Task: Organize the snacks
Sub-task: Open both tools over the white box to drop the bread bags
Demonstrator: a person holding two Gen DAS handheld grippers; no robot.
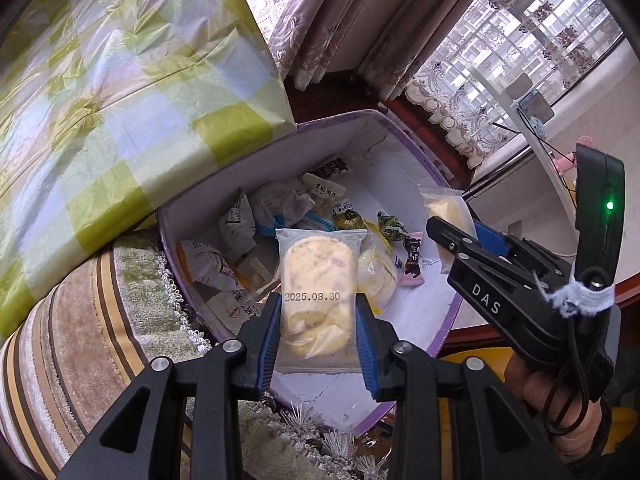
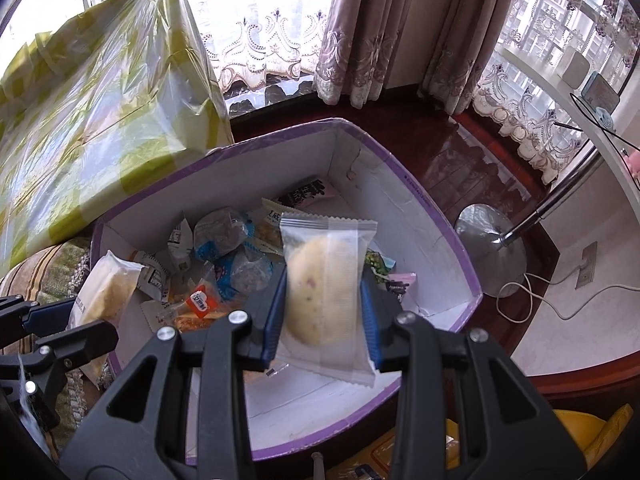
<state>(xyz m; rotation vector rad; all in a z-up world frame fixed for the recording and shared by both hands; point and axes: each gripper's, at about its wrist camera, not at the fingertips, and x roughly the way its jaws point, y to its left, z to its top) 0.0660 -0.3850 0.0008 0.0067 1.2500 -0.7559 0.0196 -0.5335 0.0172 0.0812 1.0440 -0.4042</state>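
Observation:
My left gripper (image 1: 318, 320) is shut on a clear-wrapped yellow pastry packet (image 1: 320, 280) stamped 2025.08.30, held over the purple-rimmed white box (image 1: 416, 160). My right gripper (image 2: 326, 316) is shut on a second pastry packet (image 2: 326, 292), also over the box (image 2: 420, 196). The right gripper shows in the left wrist view (image 1: 452, 236) with its packet (image 1: 444, 208) at the box's right rim. The left gripper's packet shows in the right wrist view (image 2: 106, 292) at the box's left wall. Several small wrapped snacks (image 1: 276, 208) lie in the box.
A green-checked wrapped parcel (image 1: 120, 100) leans over the box's left side. A striped sofa cushion (image 1: 80, 340) lies under the box. Curtains (image 2: 380, 20), a dark wooden floor (image 2: 460, 152) and a lamp base (image 2: 492, 256) are behind and to the right.

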